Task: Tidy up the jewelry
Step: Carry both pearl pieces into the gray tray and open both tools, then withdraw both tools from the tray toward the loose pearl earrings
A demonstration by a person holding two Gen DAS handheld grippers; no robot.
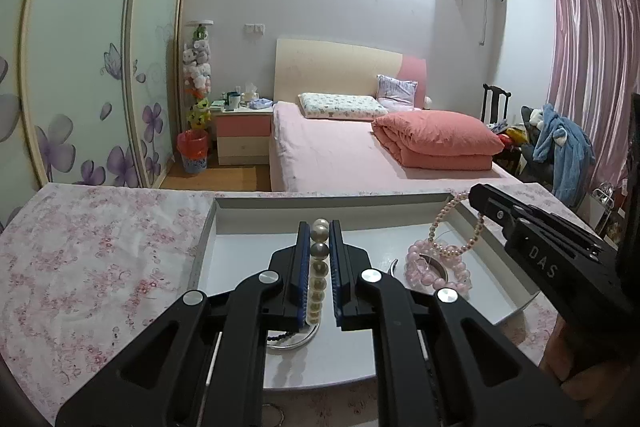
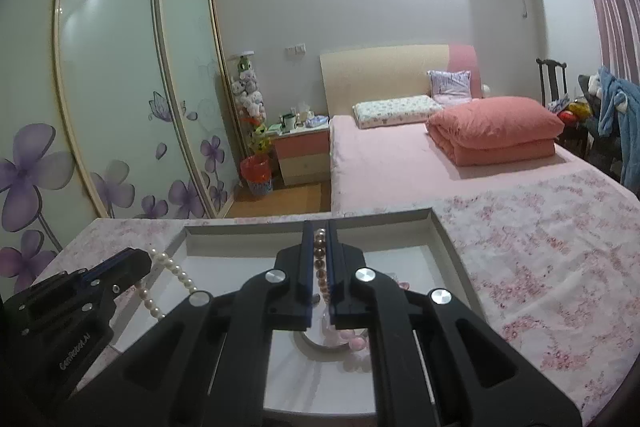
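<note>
In the left wrist view my left gripper [image 1: 320, 227] is shut on a strand of large white and grey pearls [image 1: 319, 269] over a shallow white tray [image 1: 320, 201]. My right gripper [image 1: 478, 197] comes in from the right, shut on a thin pinkish pearl necklace [image 1: 454, 247] that hangs in a loop above a pink bead bracelet [image 1: 438, 277] in the tray. In the right wrist view my right gripper [image 2: 320, 225] pinches that fine bead strand [image 2: 320, 259]. At lower left my left gripper [image 2: 140, 261] holds the white pearls [image 2: 172, 277].
A silver bangle [image 1: 288, 342] and a dark bead string lie on the tray floor under my left fingers. The tray sits on a pink floral cloth [image 1: 100, 259]. Beyond the table stand a bed [image 1: 340, 151], a nightstand [image 1: 244, 135] and wardrobe doors [image 1: 88, 67].
</note>
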